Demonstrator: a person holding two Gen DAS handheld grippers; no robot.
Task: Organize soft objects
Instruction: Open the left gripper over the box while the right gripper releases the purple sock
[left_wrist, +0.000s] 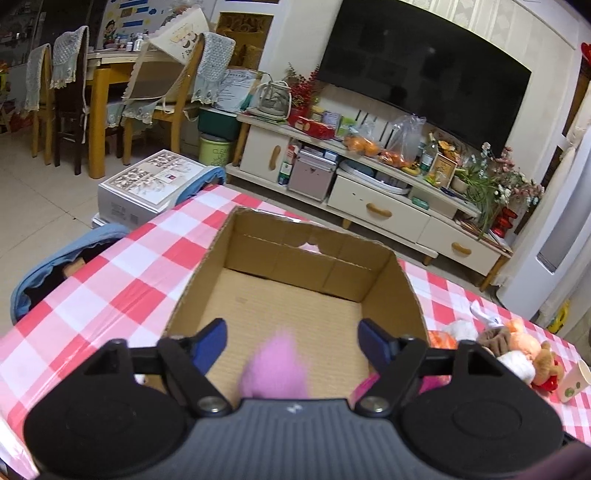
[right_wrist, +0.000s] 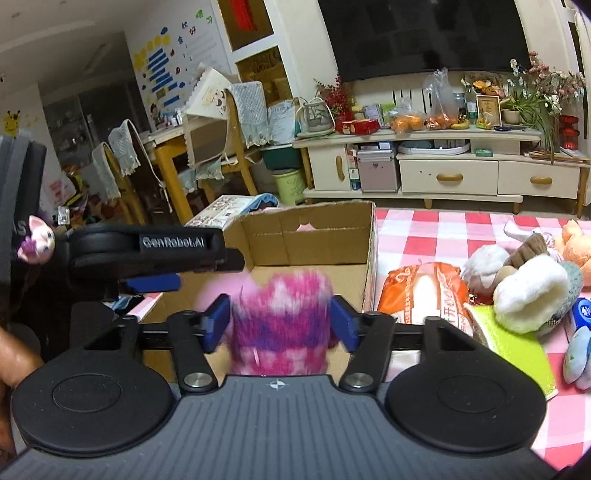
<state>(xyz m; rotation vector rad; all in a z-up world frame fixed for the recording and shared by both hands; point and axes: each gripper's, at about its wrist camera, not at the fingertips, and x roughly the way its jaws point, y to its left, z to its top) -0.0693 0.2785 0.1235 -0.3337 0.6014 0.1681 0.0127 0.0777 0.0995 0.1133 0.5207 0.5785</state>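
An open cardboard box (left_wrist: 332, 269) stands on the red-checked table (left_wrist: 110, 280); it also shows in the right wrist view (right_wrist: 317, 240). A blurred pink and purple fuzzy soft object (right_wrist: 282, 321) sits between the blue fingers of my right gripper (right_wrist: 282, 323), over the box's near edge; whether the pads touch it I cannot tell. Its pink blur (left_wrist: 275, 365) shows in the left wrist view between the wide-open fingers of my left gripper (left_wrist: 293, 341), which hovers over the box. The left gripper's side (right_wrist: 155, 254) shows in the right wrist view.
A pile of plush toys (right_wrist: 528, 291), an orange bag (right_wrist: 432, 295) and a green item (right_wrist: 509, 339) lie on the table right of the box. A paper cup (left_wrist: 574, 376) stands at the right edge. A TV cabinet (left_wrist: 388, 199) and chairs (left_wrist: 70, 99) stand beyond.
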